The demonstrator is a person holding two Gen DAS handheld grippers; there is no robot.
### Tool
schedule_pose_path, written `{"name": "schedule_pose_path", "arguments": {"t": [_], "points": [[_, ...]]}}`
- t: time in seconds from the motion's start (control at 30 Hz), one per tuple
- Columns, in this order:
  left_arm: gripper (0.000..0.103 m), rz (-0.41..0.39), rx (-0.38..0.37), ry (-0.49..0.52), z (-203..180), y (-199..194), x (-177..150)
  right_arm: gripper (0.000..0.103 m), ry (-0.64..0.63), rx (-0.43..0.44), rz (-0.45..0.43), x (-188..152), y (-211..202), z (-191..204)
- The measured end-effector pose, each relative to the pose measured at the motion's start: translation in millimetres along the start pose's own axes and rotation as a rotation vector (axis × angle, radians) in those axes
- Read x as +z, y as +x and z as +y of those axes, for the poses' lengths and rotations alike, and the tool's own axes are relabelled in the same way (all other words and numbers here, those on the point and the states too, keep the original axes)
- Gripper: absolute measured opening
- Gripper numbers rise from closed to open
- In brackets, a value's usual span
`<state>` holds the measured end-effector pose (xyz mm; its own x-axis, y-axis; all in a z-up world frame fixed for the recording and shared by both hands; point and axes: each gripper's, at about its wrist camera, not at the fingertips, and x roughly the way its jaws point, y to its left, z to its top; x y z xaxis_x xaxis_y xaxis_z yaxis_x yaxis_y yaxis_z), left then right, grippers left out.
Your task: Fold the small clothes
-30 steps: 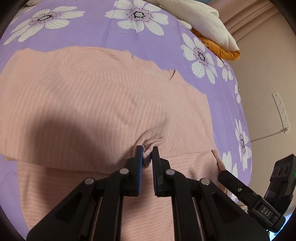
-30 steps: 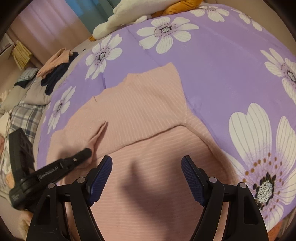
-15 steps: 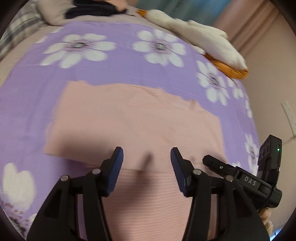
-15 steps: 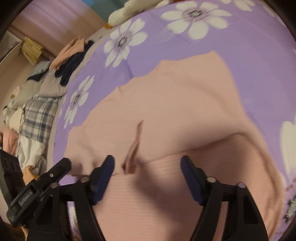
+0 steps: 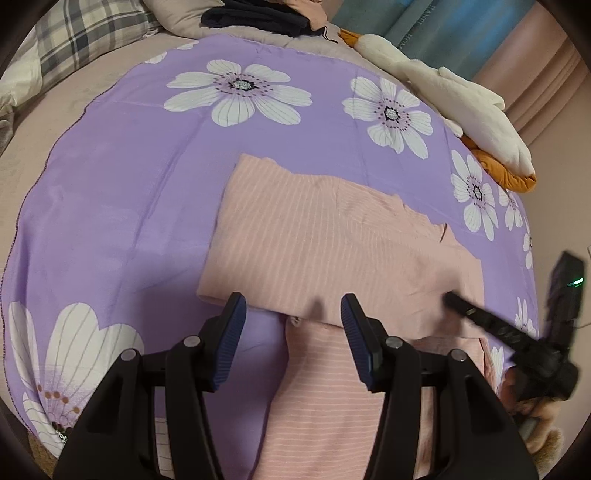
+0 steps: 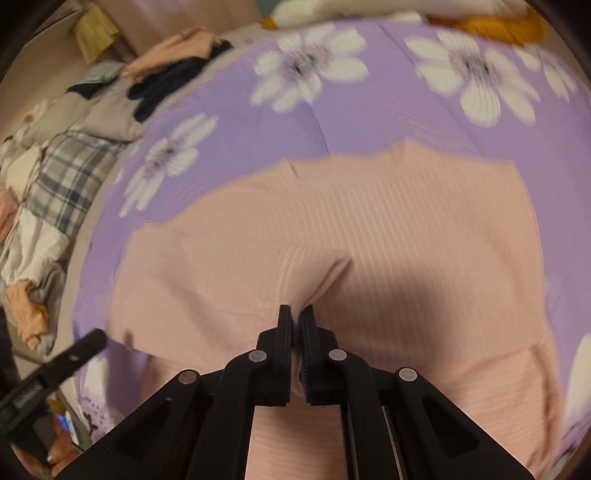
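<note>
Left wrist view: the left gripper [image 5: 291, 332] hangs with its blue pads spread apart and nothing between them, above the near edge of a folded pink striped top [image 5: 332, 251] lying at centre frame on a purple floral sheet [image 5: 122, 192]. The right gripper [image 5: 454, 301] reaches in from the lower right of the frame onto the same garment. A white plush toy [image 5: 461, 96] lies at the upper right, a plaid pillow [image 5: 85, 33] at the upper left. In the right wrist view, the right gripper's pads are pressed together on a bunched ridge of the top at lower centre. A heap of clothes [image 6: 173, 70] sits at the upper left.
</note>
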<state>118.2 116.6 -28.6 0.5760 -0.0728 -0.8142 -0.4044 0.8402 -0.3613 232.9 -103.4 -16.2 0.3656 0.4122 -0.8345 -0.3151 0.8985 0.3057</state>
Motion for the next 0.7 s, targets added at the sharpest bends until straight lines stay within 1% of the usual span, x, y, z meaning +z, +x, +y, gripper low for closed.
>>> {"name": "schedule_pose_path", "arguments": {"t": [0.13, 0.2, 0.27, 0.33, 0.47, 0.57, 0.63, 0.7], "points": [[0.051, -0.007, -0.021, -0.028, 5, -2, 5, 0.006, -0.06, 0.0, -0.087, 27, -38, 7], [0.051, -0.008, -0.024, -0.034, 6, -3, 7, 0.006, -0.077, -0.007, -0.121, 39, -50, 9], [0.051, -0.013, -0.017, -0.033, 6, -4, 9, 0.006, -0.095, -0.034, -0.169, 51, -66, 8], [0.051, -0.016, -0.013, -0.031, 5, -5, 12, 0.006, -0.096, -0.052, -0.203, 63, -74, 7], [0.051, -0.012, -0.011, -0.029, 4, -2, 17, 0.006, -0.081, -0.08, -0.243, 77, -87, 0], [0.051, -0.008, -0.008, -0.022, 2, 3, 22, 0.006, -0.058, -0.103, -0.259, 79, -93, -12], [0.044, -0.009, -0.007, -0.015, -1, 8, 26, 0.006, -0.031, -0.109, -0.261, 78, -96, -23], [0.04, 0.001, -0.009, -0.005, -5, 15, 30, 0.006, 0.0, -0.115, -0.26, 75, -97, -35]]}}
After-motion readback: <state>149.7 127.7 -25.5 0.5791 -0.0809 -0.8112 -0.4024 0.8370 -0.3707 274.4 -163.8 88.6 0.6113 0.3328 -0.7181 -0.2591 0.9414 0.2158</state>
